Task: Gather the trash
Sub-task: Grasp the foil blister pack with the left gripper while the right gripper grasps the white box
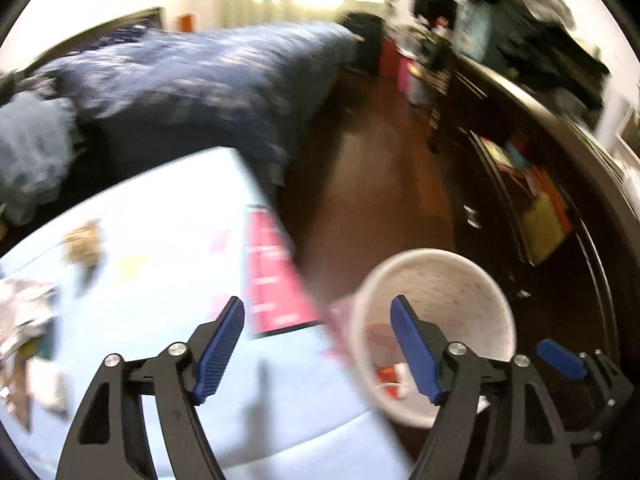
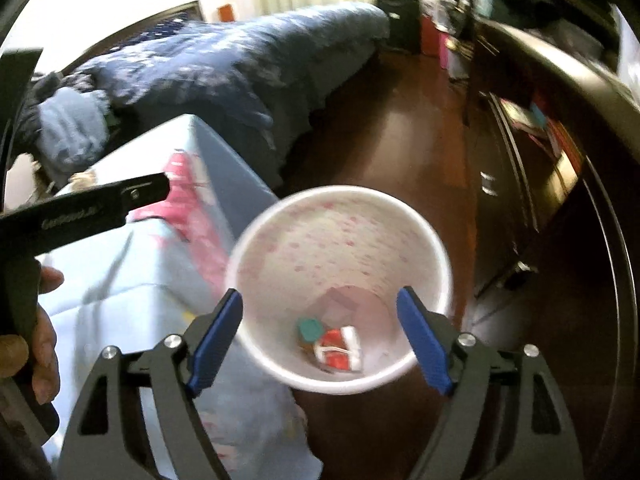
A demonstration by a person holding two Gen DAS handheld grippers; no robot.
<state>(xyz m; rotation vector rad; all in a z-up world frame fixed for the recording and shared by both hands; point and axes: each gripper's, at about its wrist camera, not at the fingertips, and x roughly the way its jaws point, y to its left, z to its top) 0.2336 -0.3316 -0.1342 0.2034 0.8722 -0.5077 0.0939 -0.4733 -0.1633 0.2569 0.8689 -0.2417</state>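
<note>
While both grippers hung above white bin beside table, left gripper and right gripper stood wide, empty; red wrapper lay inside bin, likely dropped; more scraps remained on table

Trash-strewn table; bin on floor

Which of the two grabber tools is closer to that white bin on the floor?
The right one. The right gripper hangs over the white bin, jaws open, framing its mouth. The left gripper is off to the side, over the table's light blue cloth edge, jaws open too.
</note>
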